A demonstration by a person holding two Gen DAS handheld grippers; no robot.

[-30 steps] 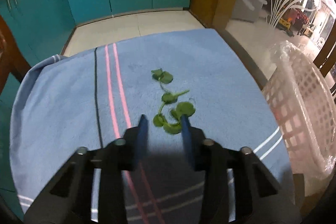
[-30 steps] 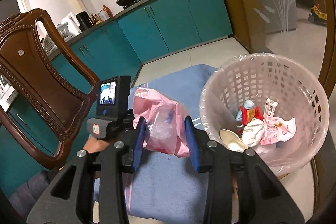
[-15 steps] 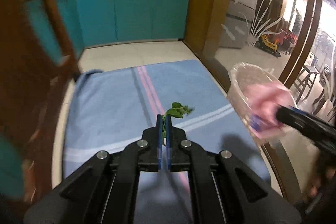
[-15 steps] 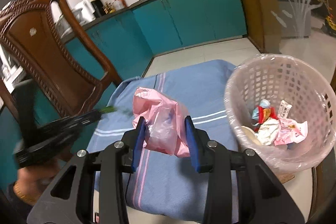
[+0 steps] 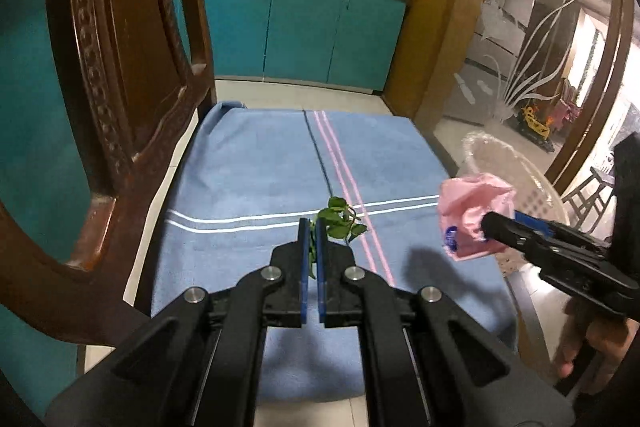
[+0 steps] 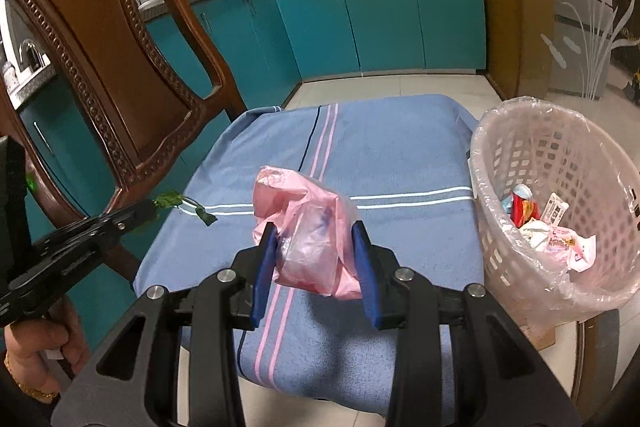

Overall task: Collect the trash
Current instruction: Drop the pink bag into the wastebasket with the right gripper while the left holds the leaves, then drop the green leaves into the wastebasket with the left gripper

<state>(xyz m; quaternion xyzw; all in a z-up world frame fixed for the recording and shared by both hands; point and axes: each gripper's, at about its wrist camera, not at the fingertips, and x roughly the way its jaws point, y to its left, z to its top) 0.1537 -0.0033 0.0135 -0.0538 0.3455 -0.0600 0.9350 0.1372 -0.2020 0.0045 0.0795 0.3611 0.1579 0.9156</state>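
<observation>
We have the left gripper [image 5: 312,227] pressed nearly together on a leafy green sprig [image 5: 340,221], which sticks out past the blue fingertips and hangs clear above the blue striped cloth [image 5: 256,179], over its white cross stripes. Our right gripper [image 6: 316,247] pinches a crumpled pink plastic bag [image 6: 304,223] between its blue pads (the bag bulges up past them), also lifted off the cloth and nearer its right edge. Just off that right edge stands the pale lattice basket [image 6: 532,155] with a clear liner, wrappers [image 6: 548,227] lying in its bottom, while a carved wooden chair [image 6: 100,47] stands by the cloth's left edge.
</observation>
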